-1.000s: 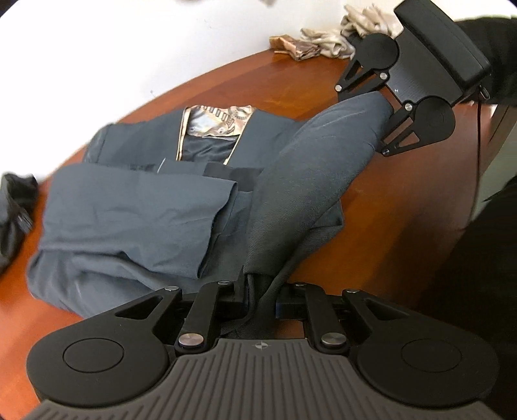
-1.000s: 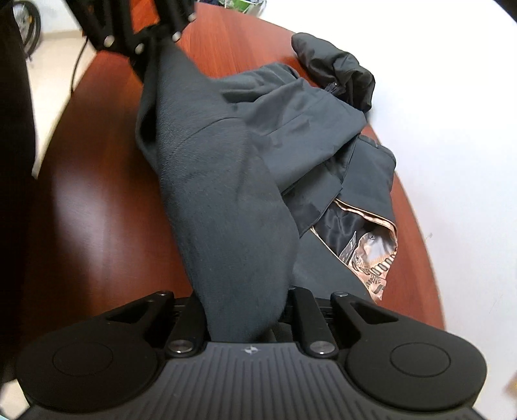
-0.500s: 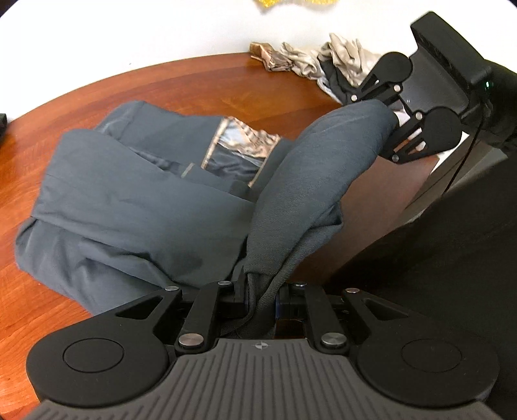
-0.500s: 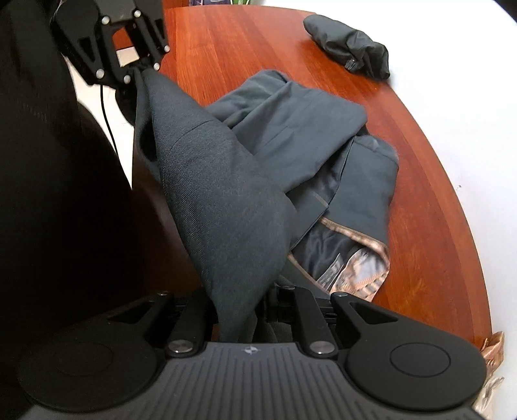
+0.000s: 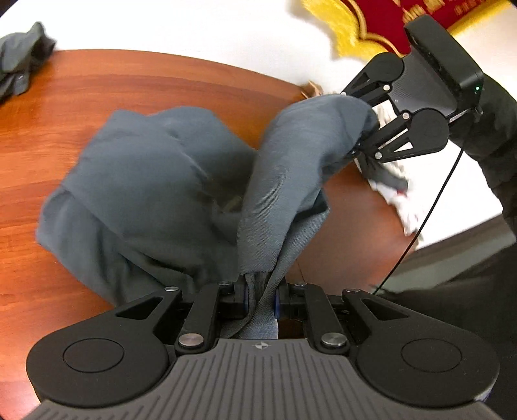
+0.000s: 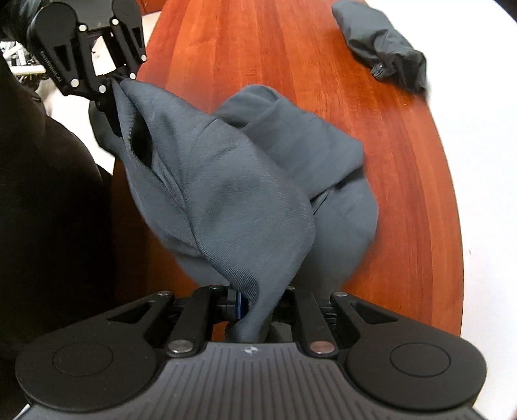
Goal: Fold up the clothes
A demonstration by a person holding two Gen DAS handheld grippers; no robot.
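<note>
Wooden table (image 6: 404, 181); red, perhaps fringed, cloth (image 5: 416, 19) left-view only.

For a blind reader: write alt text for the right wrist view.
Right gripper clamps an edge of a grey garment, and the left gripper pinches its far end. The rest trails onto a reddish wooden table, where a dark bundle lies apart.

You are looking through two evenly lit, bright fisheye views with no hard shadows; straight edges of the table (image 6: 404, 168) are bowing toward the rims. Motion blur is smearing the grey garment (image 5: 155, 194) and the white cloth (image 5: 400, 206) in the left view. The pale floor is washing out, nearly overexposed.
</note>
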